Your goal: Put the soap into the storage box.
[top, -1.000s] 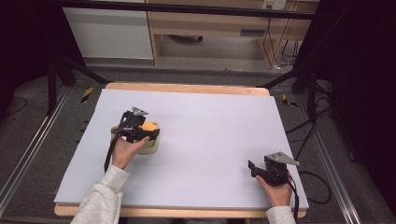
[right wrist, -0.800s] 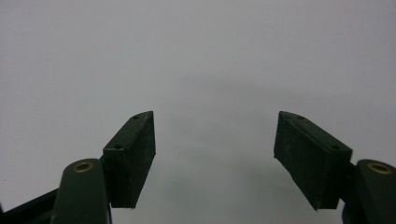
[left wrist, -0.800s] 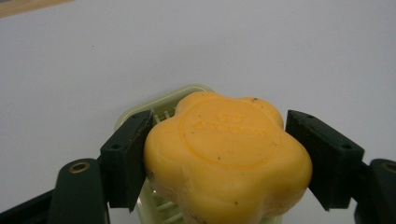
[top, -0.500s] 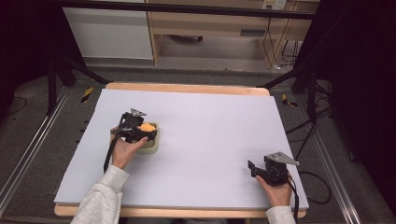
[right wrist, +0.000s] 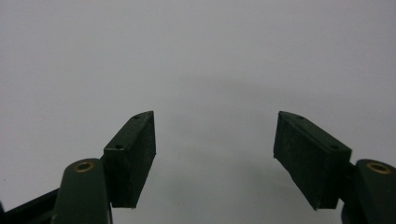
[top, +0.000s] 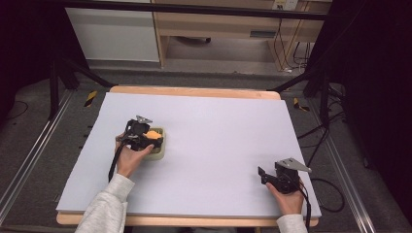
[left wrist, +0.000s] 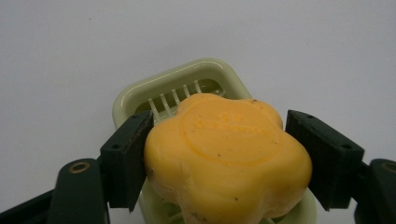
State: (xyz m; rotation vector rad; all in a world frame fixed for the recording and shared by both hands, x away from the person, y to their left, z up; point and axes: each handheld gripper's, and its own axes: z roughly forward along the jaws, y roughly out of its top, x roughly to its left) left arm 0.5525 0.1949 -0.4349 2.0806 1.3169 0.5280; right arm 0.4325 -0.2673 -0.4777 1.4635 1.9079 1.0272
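Note:
A yellow-orange, flower-shaped soap bar [left wrist: 224, 144] sits between the jaws of my left gripper [left wrist: 219, 135], and both pads press on its sides. Directly under it is a pale green slotted soap dish [left wrist: 140, 93]; I cannot tell whether the soap rests in it or hangs just above. In the high view the left gripper [top: 150, 137], the soap [top: 153, 134] and the dish [top: 158, 153] are at the left middle of the table. My right gripper [top: 262, 175] lies near the front right corner, and its jaws [right wrist: 215, 135] stand open over bare surface.
The pale lilac board [top: 218, 126] covers the wooden table. Black frame legs and cables stand off both sides, and shelving is beyond the far edge.
The left gripper with the soap has sunk slightly toward the dish. The right gripper has not moved.

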